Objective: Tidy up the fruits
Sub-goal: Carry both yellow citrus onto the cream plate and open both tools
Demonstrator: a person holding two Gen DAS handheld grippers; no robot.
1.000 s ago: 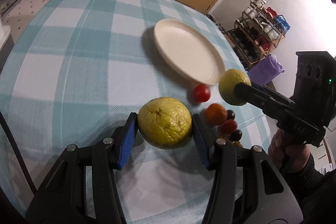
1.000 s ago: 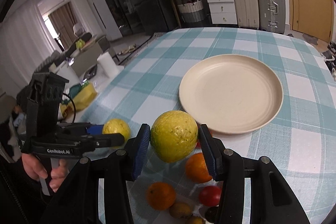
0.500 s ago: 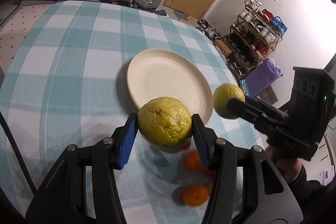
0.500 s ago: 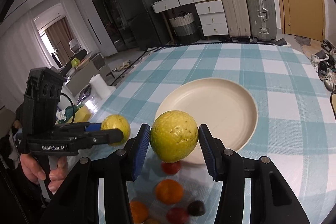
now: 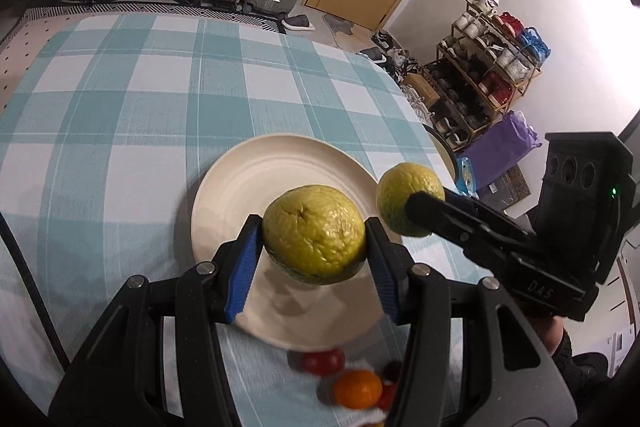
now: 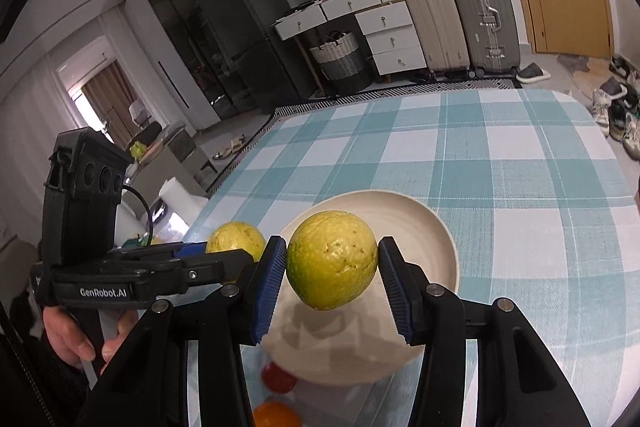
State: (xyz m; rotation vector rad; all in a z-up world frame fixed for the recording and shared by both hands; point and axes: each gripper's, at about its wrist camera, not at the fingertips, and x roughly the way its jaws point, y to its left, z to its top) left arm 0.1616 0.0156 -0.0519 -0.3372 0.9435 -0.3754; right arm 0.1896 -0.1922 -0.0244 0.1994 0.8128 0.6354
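Checked tablecloth (image 5: 120, 115) — cream plate (image 5: 240, 187), tomato (image 5: 322, 362), orange (image 5: 357, 389).

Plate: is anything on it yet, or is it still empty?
Empty. The plate shows only bare cream surface and shadows; both yellow fruits hang above it, clamped in the grippers.

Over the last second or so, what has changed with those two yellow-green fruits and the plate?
Both grippers carried their fruits from over the small loose fruits to above the round cream plate. The left gripper still clamps its wrinkled yellow-green fruit; the right gripper still clamps its smoother yellow-green fruit. Nothing was released. The plate and the small red and orange fruits stayed on the checked cloth.
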